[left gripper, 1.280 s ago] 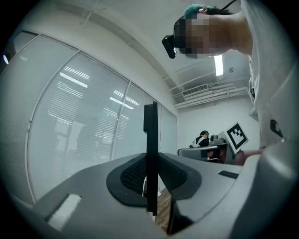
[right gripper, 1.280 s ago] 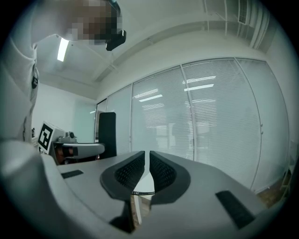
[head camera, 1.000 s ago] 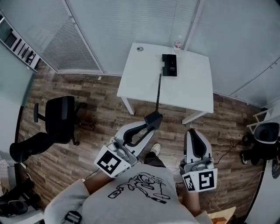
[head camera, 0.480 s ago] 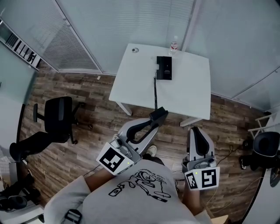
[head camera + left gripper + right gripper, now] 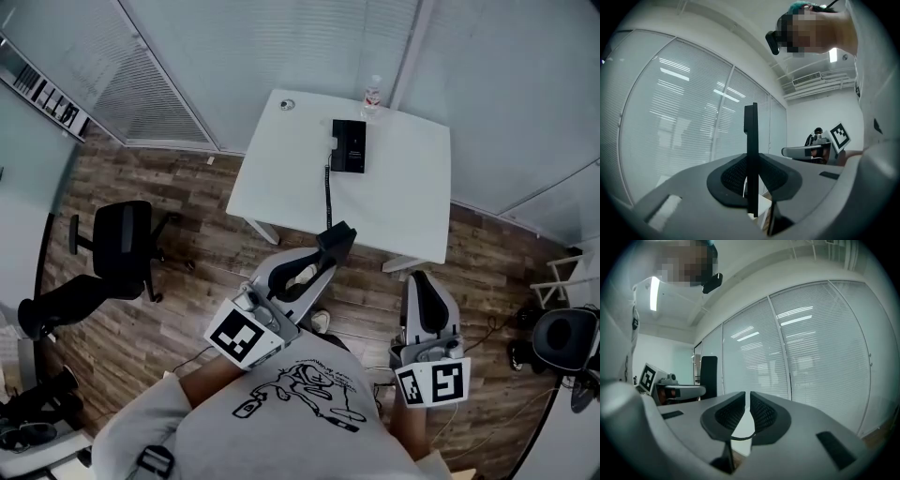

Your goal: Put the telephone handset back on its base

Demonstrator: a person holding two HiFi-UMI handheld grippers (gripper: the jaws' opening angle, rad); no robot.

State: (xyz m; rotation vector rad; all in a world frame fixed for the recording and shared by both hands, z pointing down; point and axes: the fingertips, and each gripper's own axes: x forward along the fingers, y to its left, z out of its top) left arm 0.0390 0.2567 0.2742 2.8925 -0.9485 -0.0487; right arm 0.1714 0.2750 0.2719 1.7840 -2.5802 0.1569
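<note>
**Carrying the handset in, with the seating not yet done**

Standing ahead of the person was the white bench (image 5: 394,216), and everything the task needed was either on it or on its way to it. The left gripper (image 5: 330,251) was held out level toward the bench's near edge. Its fingers (image 5: 731,176) were clenched on the black handset (image 5: 336,244), which its own view showed edge-on as a thin upright slab between the pads. The right gripper (image 5: 423,281) was held lower and to the side, over the wooden floor. Its fingers (image 5: 764,413) were drawn together with nothing between them, so it appeared to have no part in the carry.

The telephone base (image 5: 348,146) lay toward the far side of the bench with its cradle bare, well apart from the handset. The coiled cord (image 5: 327,192) ran between the two across the benchtop. A small water bottle (image 5: 373,94) stood just beyond the base.

By this reading the pickup was done. The approach over the bench, the lining-up with the cradle and the release were all left to do.
</note>
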